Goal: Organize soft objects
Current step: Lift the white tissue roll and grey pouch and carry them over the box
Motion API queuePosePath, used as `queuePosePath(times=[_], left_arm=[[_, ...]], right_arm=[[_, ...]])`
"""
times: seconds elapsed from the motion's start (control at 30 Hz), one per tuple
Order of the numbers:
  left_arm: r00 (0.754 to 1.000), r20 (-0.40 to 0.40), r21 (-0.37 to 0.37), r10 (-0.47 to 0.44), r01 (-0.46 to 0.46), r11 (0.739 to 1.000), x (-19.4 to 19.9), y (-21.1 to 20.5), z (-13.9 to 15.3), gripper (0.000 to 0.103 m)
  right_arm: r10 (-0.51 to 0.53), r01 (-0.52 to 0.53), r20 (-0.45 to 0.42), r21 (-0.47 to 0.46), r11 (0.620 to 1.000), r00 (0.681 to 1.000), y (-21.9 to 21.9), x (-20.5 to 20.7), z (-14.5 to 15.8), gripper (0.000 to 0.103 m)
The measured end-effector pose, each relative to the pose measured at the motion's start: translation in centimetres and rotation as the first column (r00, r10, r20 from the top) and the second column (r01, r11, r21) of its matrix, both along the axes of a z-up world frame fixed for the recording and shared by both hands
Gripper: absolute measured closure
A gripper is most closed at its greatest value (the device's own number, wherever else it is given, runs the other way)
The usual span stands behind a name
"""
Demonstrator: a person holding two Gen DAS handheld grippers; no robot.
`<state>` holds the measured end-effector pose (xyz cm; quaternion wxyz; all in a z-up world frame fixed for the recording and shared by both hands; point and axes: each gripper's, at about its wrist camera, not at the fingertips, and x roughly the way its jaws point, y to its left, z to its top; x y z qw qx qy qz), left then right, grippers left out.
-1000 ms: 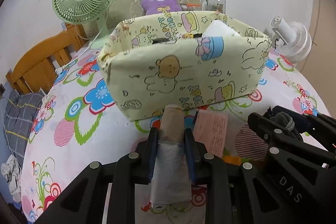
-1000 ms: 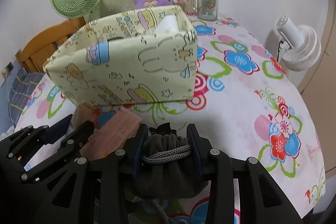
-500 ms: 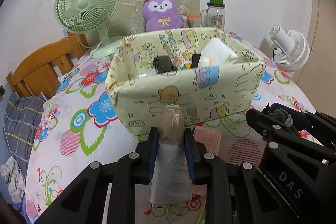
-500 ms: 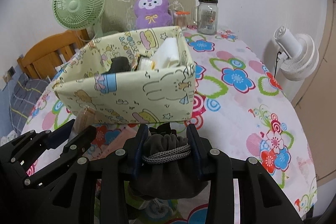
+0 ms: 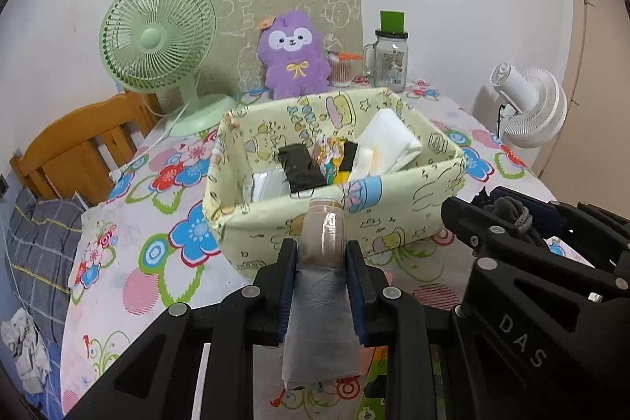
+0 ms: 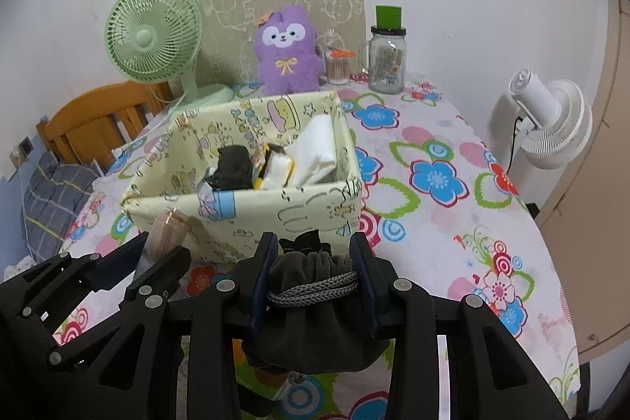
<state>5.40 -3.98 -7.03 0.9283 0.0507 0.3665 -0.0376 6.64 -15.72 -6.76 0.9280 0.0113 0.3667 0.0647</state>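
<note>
The left hand-held gripper [image 5: 321, 286] squeezes a plastic-wrapped roll [image 5: 322, 286] and the right hand-held gripper [image 6: 313, 278] squeezes a dark pouch [image 6: 311, 325], and either could bump the full fabric box [image 5: 393, 219] and slip out.

Cloth bin [image 5: 393, 207] matt; dark pouch [image 6: 311, 306] soft fabric; glass jar [image 5: 390, 61] glossy.

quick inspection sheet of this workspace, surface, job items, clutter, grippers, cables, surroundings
surface: table under a flowered cloth
job's things: fabric bin open, holding a black item, packets and a white pack; wrapped roll and dark pouch are in the grippers
clutter: purple plush, glass jar, green fan at the back
grippers: left gripper shut on the roll; right gripper shut on the pouch
cables: black cord at the white fan
surroundings: wooden chair, white wall
</note>
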Motion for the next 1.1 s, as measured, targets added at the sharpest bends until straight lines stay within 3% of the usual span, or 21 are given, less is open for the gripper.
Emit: queuePosePath(times=[1.1], left_arm=[[0.995, 0.105, -0.009, -0.003, 0.003, 1.000, 0.3, 0.3, 5.1, 0.079]], right_arm=[[0.036, -0.038, 0.106, 0.017, 0.999, 0.994, 1.1, 0.6, 5.5, 0.062]])
